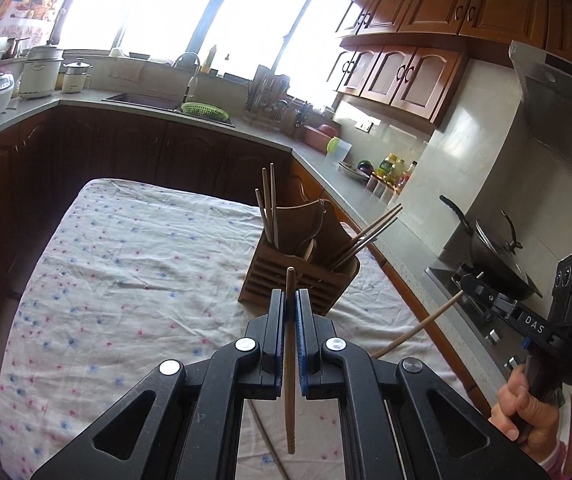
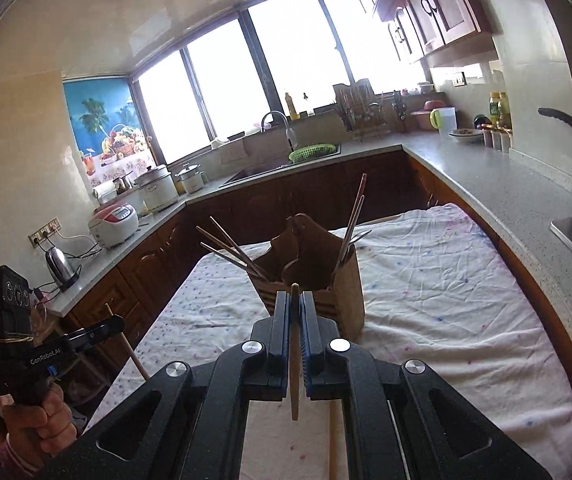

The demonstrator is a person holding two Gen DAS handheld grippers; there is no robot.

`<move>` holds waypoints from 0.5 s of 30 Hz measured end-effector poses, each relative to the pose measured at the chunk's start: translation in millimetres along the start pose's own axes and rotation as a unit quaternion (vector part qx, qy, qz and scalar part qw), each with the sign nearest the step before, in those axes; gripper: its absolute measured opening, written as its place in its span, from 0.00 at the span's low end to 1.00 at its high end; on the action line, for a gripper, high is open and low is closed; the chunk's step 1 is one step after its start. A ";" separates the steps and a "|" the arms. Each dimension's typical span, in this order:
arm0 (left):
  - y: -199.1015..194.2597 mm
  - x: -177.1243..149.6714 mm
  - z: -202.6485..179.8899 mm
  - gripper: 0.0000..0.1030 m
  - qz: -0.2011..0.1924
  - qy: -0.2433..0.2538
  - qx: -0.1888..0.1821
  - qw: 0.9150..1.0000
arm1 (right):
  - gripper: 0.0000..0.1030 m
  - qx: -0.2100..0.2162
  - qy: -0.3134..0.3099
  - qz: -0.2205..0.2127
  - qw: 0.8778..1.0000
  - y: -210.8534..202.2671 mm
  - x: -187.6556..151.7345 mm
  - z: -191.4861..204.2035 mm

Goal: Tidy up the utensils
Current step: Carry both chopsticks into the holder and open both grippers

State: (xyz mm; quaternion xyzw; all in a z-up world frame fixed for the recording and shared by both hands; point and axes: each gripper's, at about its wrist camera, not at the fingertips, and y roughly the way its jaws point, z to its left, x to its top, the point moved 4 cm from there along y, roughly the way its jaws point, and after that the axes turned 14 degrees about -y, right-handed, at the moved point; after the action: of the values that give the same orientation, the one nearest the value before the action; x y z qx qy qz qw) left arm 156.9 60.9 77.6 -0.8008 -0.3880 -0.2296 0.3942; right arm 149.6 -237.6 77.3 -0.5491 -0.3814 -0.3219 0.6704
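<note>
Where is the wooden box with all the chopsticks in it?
The wooden holder stands on the flowery tablecloth, near the table edge beside the counter, straight ahead of both claws in both views.

A wooden utensil holder (image 1: 286, 280) stands upright on the flowered cloth (image 1: 134, 264) — chopsticks (image 1: 270, 204) lean out of its two end compartments, a fork (image 1: 318, 220) in the middle. Nearer than the holder, two single wooden chopsticks (image 1: 290, 364) (image 2: 295, 364) hang off the cloth — each clamped upright.
</note>
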 end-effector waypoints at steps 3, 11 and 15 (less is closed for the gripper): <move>3.7 2.0 -2.8 0.03 -0.007 0.002 0.002 1.000 | 0.05 -0.002 0.001 -0.006 1.000 -0.1 5.6 -2.2; 15.9 11.4 -9.4 0.03 -0.019 0.010 0.005 1.000 | 0.05 -0.005 0.005 -0.013 1.000 0.5 10.3 -6.8; 21.1 17.1 -13.4 0.03 -0.024 0.012 0.000 1.000 | 0.05 -0.007 0.004 -0.017 1.000 1.1 13.9 -9.2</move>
State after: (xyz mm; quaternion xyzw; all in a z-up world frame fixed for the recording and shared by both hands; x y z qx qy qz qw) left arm 183.2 49.4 87.4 -0.7885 -0.4022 -0.2484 0.3935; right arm 159.0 -246.5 87.8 -0.5462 -0.3855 -0.3382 0.6623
